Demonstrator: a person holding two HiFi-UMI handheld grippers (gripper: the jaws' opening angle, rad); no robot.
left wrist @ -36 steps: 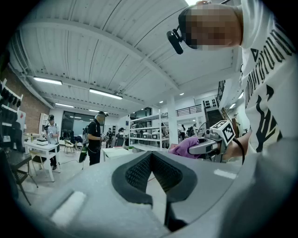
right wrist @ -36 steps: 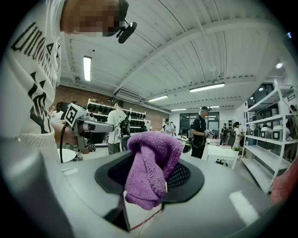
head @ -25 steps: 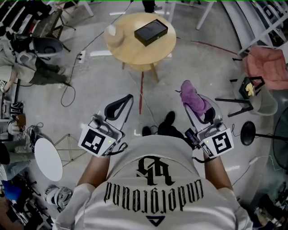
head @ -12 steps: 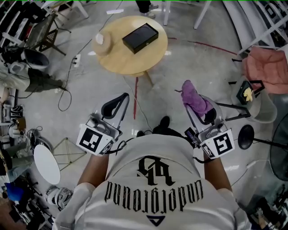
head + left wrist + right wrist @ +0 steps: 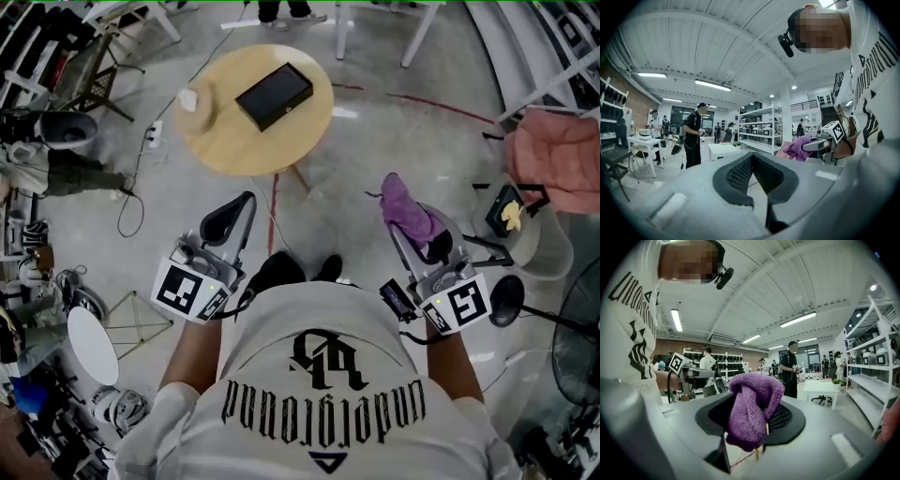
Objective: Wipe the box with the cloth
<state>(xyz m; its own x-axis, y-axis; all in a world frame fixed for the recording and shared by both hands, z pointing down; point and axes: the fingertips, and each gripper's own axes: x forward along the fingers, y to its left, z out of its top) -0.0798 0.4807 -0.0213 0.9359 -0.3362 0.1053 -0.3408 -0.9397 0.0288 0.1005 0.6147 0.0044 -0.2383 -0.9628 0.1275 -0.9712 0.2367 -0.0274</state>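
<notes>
The black box (image 5: 274,96) lies on a round wooden table (image 5: 225,141), well ahead of both grippers and a little to the left. My right gripper (image 5: 398,211) is shut on a purple knitted cloth (image 5: 406,208) that bulges out over its tips. In the right gripper view the cloth (image 5: 752,413) hangs between the jaws of this gripper (image 5: 759,399). My left gripper (image 5: 244,202) is shut with nothing in it, and its jaws (image 5: 753,157) meet at the tips in the left gripper view. Both are held level at waist height over the floor.
A small pale object (image 5: 189,98) sits on the table's left side. A chair with pink fabric (image 5: 555,150) and a black stool base (image 5: 513,291) stand at the right. Cables and a red line (image 5: 274,202) cross the concrete floor. Cluttered gear and a white round top (image 5: 92,345) fill the left.
The table and box have slid left and nearer in the head view as the person walks toward them. Both grippers keep their pose, the right still holding the cloth.
</notes>
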